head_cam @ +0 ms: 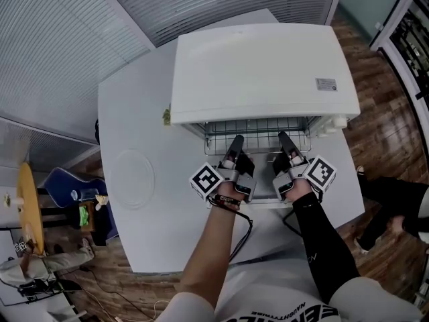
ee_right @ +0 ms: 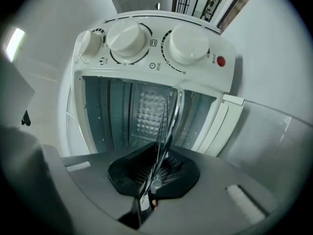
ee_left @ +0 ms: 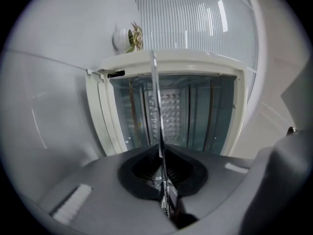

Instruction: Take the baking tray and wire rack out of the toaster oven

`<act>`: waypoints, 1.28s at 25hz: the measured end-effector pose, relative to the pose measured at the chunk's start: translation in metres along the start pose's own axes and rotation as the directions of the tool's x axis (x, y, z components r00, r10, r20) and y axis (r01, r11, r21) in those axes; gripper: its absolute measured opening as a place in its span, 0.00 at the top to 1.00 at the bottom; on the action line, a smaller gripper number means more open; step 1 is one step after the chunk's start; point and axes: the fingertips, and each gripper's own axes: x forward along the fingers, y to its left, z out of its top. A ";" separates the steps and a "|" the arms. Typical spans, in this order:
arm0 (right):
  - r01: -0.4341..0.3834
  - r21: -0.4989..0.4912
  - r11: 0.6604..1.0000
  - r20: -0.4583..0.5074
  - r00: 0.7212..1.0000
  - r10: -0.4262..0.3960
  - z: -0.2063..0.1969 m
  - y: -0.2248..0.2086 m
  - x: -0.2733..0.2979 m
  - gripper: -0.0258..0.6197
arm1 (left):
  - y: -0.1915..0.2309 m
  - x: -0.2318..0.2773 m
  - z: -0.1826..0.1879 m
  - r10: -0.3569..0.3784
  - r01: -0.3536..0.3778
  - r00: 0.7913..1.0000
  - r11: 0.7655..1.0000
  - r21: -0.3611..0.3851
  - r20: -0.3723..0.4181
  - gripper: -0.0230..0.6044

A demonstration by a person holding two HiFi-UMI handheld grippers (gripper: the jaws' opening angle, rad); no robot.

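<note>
A white toaster oven (head_cam: pixel 261 66) stands on a white table (head_cam: pixel 134 113) with its front towards me. The wire rack (head_cam: pixel 258 131) sticks partly out of its mouth. My left gripper (head_cam: pixel 236 143) is shut on the rack's front edge left of the middle. Beside it, my right gripper (head_cam: pixel 283 139) is shut on the same edge. In the left gripper view the rack (ee_left: pixel 155 106) runs edge-on from the closed gripper (ee_left: pixel 164 190) into the oven cavity. The right gripper view shows the rack (ee_right: pixel 168 121) likewise clamped in the gripper (ee_right: pixel 149 185). I cannot make out a baking tray.
The oven's door (head_cam: pixel 265 204) lies open under my hands. Three knobs (ee_right: pixel 129 38) sit on the control panel. A small plant (head_cam: pixel 166 116) stands at the oven's left corner, and a round clear disc (head_cam: pixel 132 170) lies on the table's left. A person's legs (head_cam: pixel 395 206) are at the right.
</note>
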 end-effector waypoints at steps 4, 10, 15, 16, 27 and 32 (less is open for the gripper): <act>-0.015 0.019 1.000 0.001 1.000 0.015 -0.006 0.005 -0.008 0.95 | -0.003 -0.009 -0.006 -0.002 0.002 1.000 1.000 0.010 -0.017 0.87; 0.007 -0.007 1.000 0.002 1.000 -0.007 -0.013 0.003 -0.023 0.95 | -0.003 -0.024 -0.012 0.007 -0.006 0.999 1.000 0.017 -0.038 0.87; 0.014 -0.017 1.000 0.003 1.000 -0.014 -0.014 0.002 -0.029 0.95 | -0.005 -0.028 -0.017 -0.014 0.014 0.999 1.000 0.009 -0.051 0.87; 0.014 -0.014 1.000 0.004 1.000 -0.014 -0.015 0.002 -0.030 0.95 | -0.005 -0.029 -0.018 -0.012 0.013 0.999 1.000 0.010 -0.053 0.87; -0.015 -0.047 0.999 0.003 1.000 0.015 -0.024 0.012 -0.052 0.95 | -0.014 -0.051 -0.030 -0.031 0.033 0.994 0.999 0.024 -0.102 0.87; -0.022 -0.066 0.998 -0.003 1.000 0.022 -0.031 0.015 -0.062 0.95 | -0.017 -0.061 -0.034 -0.046 0.048 0.991 0.999 0.014 -0.126 0.87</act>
